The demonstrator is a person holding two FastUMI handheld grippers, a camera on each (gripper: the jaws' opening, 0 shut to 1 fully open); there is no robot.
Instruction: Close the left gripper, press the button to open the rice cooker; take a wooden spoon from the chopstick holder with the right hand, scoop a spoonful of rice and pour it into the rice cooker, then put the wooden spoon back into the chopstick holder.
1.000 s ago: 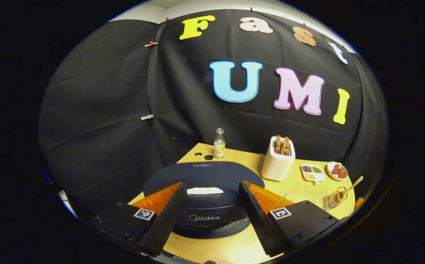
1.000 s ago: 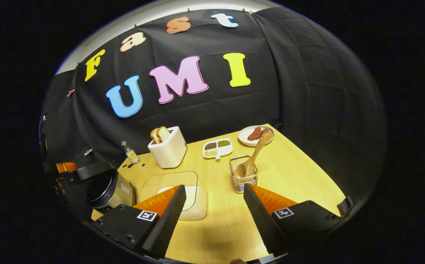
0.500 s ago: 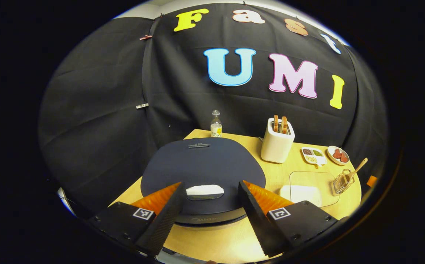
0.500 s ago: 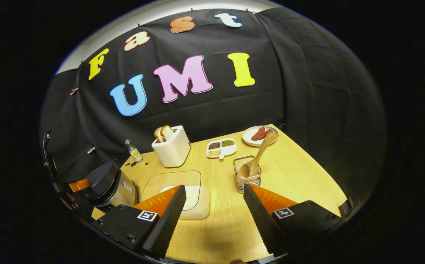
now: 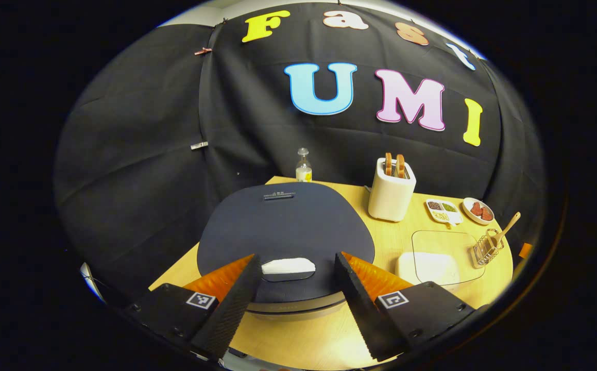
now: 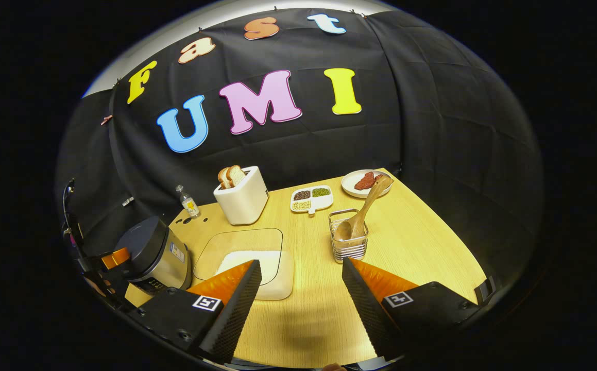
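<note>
Nearest in the left gripper view, the left gripper (image 5: pixel 294 299) hangs with its jaws spread wide and nothing between them, just over the front edge of the rice cooker (image 5: pixel 285 232), whose dark lid lies shut with the pale button (image 5: pixel 288 266) between the 2 fingers. Beyond it on the wooden desk (image 5: pixel 391 245) stand a small bottle (image 5: pixel 303 167) at the back and a white toaster (image 5: pixel 391 189) with 2 slices in it. Likewise, in the right gripper view the right gripper (image 6: pixel 301 304) has its jaws wide apart and empty above bare desk, with the shallow rice dish (image 6: pixel 257 268) just past its left finger. Farther on, the wire chopstick holder (image 6: pixel 348 242) holds the wooden spoon (image 6: pixel 362 211), its handle leaning toward a plate (image 6: pixel 365 183) of red food. A divided condiment tray (image 6: pixel 311 198) sits between toaster and plate.
</note>
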